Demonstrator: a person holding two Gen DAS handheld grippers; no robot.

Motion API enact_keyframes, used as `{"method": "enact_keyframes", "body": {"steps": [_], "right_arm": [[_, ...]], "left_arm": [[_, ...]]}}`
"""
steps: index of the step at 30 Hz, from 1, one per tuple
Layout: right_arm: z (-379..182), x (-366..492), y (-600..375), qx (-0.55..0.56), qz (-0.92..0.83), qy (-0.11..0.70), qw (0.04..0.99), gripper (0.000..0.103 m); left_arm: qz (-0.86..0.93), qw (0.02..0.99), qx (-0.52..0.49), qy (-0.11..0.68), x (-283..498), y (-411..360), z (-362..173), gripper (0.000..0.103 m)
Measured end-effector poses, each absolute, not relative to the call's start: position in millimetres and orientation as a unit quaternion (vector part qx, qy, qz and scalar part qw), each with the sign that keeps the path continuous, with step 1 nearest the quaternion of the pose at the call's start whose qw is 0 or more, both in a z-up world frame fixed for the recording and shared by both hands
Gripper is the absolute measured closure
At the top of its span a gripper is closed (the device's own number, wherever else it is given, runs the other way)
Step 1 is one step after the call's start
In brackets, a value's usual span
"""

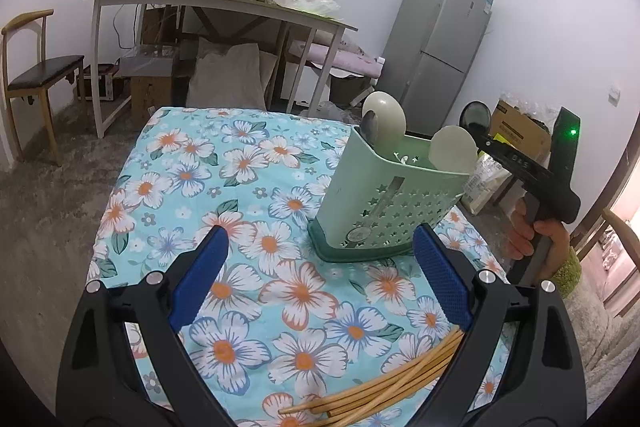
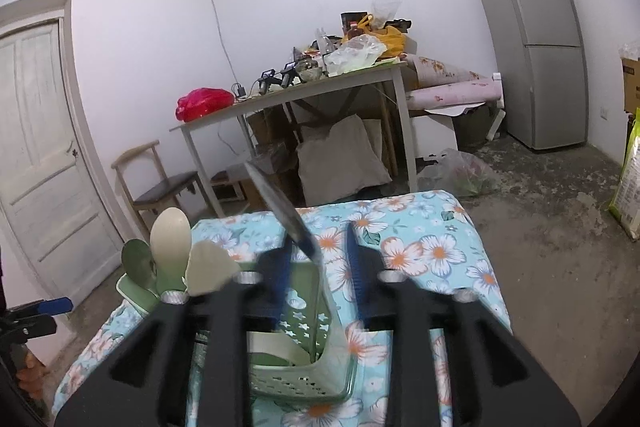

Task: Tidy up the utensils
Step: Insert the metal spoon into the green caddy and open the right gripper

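The right gripper (image 2: 318, 267) is hovering directly over the green utensil holder (image 2: 308, 355), its blue-padded jaws standing apart. A knife (image 2: 286, 211) is slanting up between them, blade tilted toward the far left; it seems to be resting against the left pad (image 2: 278, 267), with a clear gap to the right one, so the pads are not pinching it. Its lower end is dropping into the holder's near compartment. Pale spoons (image 2: 172, 243) and a green one are standing in the holder's left part.

The left gripper (image 1: 320, 255) is held wide open with nothing between its pads, above the near half of the tabletop. A bundle of bamboo chopsticks (image 1: 384, 387) is lying at the near edge, under the gripper's right finger. The holder (image 1: 384, 199) is standing near the tabletop's right edge, just beyond that gripper. A hand (image 1: 536, 239) is gripping the other tool's handle past the right edge.

The flowered blue cloth (image 1: 240, 187) is covering the tabletop. Beyond its far edge are standing a cluttered side table (image 1: 224, 3), a wooden chair (image 1: 36, 75), a grey fridge (image 1: 444, 47) and, in the right view, a white door (image 2: 40, 147).
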State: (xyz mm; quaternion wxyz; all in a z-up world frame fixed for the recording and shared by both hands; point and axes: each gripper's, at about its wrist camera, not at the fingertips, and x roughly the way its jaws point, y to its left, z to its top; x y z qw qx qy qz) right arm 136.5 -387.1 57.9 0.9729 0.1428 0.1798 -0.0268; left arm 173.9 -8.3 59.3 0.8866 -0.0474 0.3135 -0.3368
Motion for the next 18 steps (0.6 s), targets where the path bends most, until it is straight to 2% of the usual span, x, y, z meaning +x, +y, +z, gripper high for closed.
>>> {"method": "enact_keyframes", "body": {"steps": [10,16,17,18], "right_arm": [[83.4,117.6,-398.1,0.175,-0.011,0.153,0.972,0.057],[97.2,152.2,-385.1,0.102,-0.018,0.214,0.971,0.057],[98.4,158.3,-382.2,0.087,-0.023,0.222,0.971,0.061],[99.6,160.6,-379.5,0.081,-0.019,0.223,0.971,0.079]], "left_arm": [[-0.341,0.885,-0.052,0.312,173.4,-7.0,58.6,0.013],[-0.344,0.884,-0.056,0.311,172.7,-6.5,58.0,0.013],[-0.344,0.884,-0.059,0.312,172.5,-6.8,57.6,0.013],[-0.344,0.883,-0.061,0.312,172.2,-6.1,57.4,0.013]]}}
